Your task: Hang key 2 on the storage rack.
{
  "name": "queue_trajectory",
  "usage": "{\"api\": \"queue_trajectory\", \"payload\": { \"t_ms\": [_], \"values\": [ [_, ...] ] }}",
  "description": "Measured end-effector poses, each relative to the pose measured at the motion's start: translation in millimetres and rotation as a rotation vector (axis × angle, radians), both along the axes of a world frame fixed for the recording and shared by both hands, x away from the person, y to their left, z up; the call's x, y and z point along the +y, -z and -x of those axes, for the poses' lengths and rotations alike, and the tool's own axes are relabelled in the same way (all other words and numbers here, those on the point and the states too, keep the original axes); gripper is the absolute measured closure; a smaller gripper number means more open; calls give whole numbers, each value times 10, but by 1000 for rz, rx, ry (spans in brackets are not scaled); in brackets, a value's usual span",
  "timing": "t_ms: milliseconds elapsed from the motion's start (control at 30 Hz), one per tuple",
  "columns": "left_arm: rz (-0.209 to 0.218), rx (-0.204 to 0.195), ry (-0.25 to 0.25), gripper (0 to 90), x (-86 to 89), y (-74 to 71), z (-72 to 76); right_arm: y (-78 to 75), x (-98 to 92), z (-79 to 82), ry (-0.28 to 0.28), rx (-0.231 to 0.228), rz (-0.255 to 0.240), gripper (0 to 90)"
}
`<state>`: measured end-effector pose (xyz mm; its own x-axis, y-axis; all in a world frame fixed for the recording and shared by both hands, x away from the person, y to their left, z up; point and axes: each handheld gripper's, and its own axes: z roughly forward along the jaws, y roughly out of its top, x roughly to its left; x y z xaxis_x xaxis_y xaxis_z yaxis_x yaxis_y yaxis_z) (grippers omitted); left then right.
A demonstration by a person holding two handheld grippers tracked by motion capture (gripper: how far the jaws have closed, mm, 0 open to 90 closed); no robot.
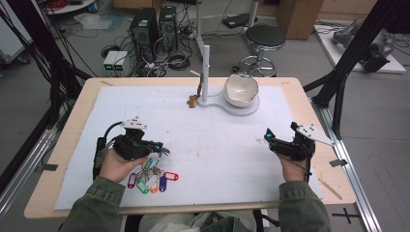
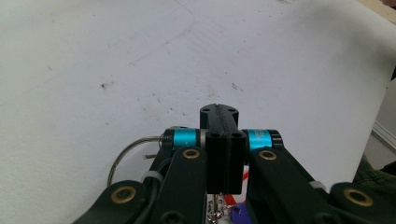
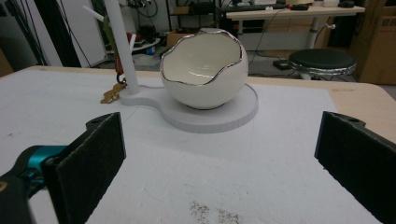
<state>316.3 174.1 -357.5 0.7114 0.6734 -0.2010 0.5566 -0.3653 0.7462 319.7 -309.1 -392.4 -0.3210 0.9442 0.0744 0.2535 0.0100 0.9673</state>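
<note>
bowl (image 3: 204,74): apparently empty | stand (image 3: 210,120): holds bowl | key bunch (image 1: 152,180): on table

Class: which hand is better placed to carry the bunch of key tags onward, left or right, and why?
Left. The left gripper is shut on the key ring of the key tags; the right gripper sits open, apart from them.

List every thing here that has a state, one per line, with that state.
Left hand-held gripper: jaws shut on the bunch of keys with coloured plastic tags.
Right hand-held gripper: jaws wide open, nothing between them.
White eggshell-shaped ceramic bowl: upright, looks empty.
White peg stand: upright.
</note>
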Motion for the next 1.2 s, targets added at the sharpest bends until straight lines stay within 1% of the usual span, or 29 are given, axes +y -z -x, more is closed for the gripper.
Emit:
{"api": "queue_trajectory", "payload": {
  "t_ms": [100, 167, 200, 367, 500, 567, 733, 767, 933, 1000, 1200],
  "values": [
    [16, -6, -5, 898, 16, -28, -3, 0, 1, 1, 0, 0, 1, 8],
    [16, -12, -11, 898, 27, -48, -6, 0, 1, 1, -1, 0, 2, 8],
    [25, -10, -16, 898, 31, -56, -5, 0, 1, 1, 0, 0, 1, 8],
    [32, -24, -20, 898, 46, -88, -11, 0, 1, 1, 0, 0, 2, 8],
    [55, -35, -17, 897, 46, -135, -32, -1, 4, 3, 1, 1, 3, 8],
    [72, -48, -15, 897, 37, -179, -43, -1, 4, 3, 1, 0, 4, 8],
    [87, -64, -12, 897, -7, -277, -65, 0, 3, 3, 1, 1, 2, 8],
    [85, -68, -4, 897, -11, -298, -73, -1, 3, 3, 0, 0, 3, 8],
    [111, -80, 1, 897, -36, -395, -110, -1, 2, 3, 0, 0, 2, 8],
    [112, -78, 2, 897, -45, -431, -127, -1, 2, 3, 0, 0, 1, 8],
    [117, -98, 5, 897, -62, -564, -175, -1, 0, 3, 0, 1, -2, 8]
  ]
}}
